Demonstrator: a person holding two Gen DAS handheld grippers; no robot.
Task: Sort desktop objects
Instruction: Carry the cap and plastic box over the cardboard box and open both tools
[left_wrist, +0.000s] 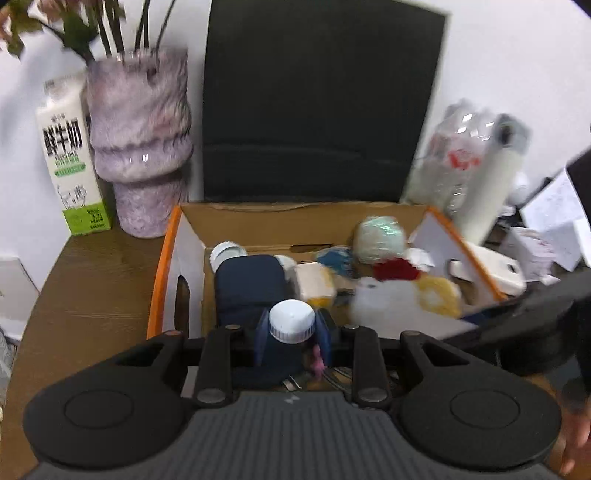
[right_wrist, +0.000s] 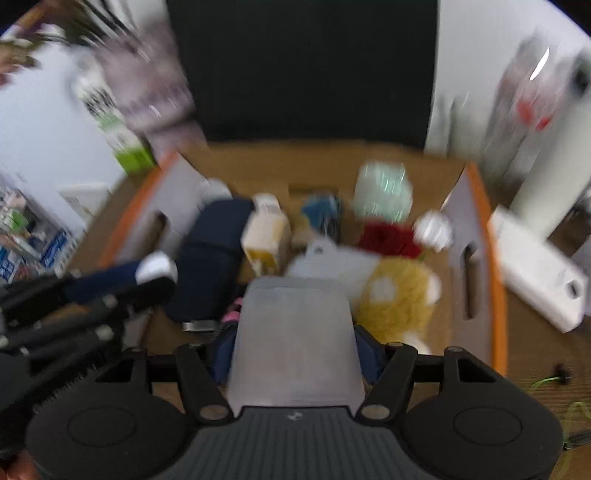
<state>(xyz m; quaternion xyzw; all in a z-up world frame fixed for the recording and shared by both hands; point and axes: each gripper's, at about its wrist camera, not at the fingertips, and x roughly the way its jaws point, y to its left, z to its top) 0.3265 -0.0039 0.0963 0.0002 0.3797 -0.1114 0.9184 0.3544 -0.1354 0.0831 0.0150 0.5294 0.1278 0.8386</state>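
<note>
Left gripper fingers clamp white-capped bottle, lower centre; right gripper fingers grip translucent container over cardboard box.

box crowded, vase flanking left

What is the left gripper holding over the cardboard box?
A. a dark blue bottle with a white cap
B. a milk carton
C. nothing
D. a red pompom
A: in the left wrist view, the left gripper is shut on a dark blue bottle with a white ribbed cap, above the cardboard box.
</note>
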